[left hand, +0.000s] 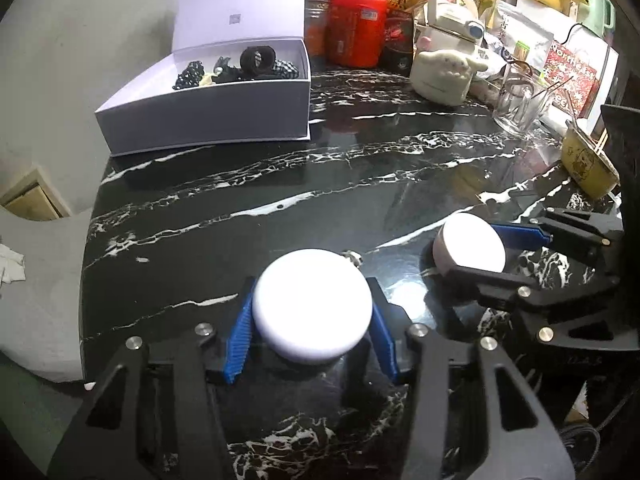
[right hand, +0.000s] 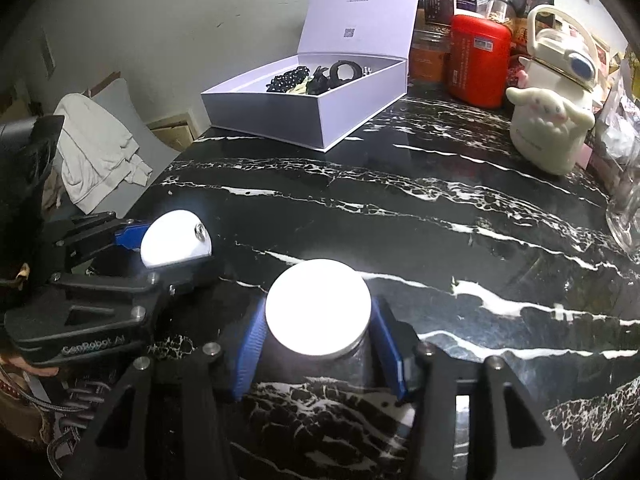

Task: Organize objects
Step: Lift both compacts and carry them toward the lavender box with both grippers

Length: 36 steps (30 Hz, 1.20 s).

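A glossy black marble tabletop (left hand: 248, 200) with white veins reflects bright overhead light. Behind it rises a plain pale grey wall (right hand: 160, 20). To the left, a pale grey chair (right hand: 116, 100) carries crumpled white cloth (right hand: 96, 156).

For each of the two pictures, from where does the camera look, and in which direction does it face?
Left wrist: sits on the left gripper, looking down across the black marble table; its blue-padded fingers clamp a round white-lidded jar.
Right wrist: sits on the right gripper, facing likewise; its fingers clamp a second white-lidded jar.
Shared: each shows the other gripper, the open white box and the red canister.
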{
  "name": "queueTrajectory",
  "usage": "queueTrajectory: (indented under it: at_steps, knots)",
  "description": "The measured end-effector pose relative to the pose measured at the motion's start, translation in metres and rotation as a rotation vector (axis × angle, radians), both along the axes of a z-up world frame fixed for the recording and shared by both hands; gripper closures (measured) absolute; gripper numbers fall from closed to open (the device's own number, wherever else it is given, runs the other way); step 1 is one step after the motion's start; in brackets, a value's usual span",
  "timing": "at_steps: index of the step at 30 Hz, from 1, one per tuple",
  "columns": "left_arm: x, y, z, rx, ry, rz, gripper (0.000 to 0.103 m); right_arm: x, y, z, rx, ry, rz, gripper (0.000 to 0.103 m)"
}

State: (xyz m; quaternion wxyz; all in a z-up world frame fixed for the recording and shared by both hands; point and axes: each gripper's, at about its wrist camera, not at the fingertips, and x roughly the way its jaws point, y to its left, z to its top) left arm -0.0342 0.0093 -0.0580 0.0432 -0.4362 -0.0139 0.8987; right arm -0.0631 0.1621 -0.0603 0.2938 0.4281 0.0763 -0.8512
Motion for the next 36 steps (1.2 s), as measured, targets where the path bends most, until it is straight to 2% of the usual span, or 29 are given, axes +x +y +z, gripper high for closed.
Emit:
queueTrajectory:
  at_steps: [6, 12, 20, 36]
  knots:
    - [0.003, 0.002, 0.002, 0.01, -0.028, -0.012, 0.054, 0.002, 0.001, 0.002, 0.0, -0.002, 0.003, 0.05]
    - [0.008, 0.008, 0.015, -0.035, -0.018, -0.01, 0.054, 0.008, 0.002, 0.011, -0.013, 0.015, 0.028, 0.05]
    - [0.011, 0.012, 0.032, -0.055, -0.005, -0.012, 0.054, 0.012, 0.004, 0.028, -0.025, 0.034, 0.047, 0.05]
    - [-0.002, 0.002, 0.052, -0.053, -0.003, 0.016, 0.054, -0.002, -0.005, 0.052, 0.004, 0.082, 0.097, 0.05]
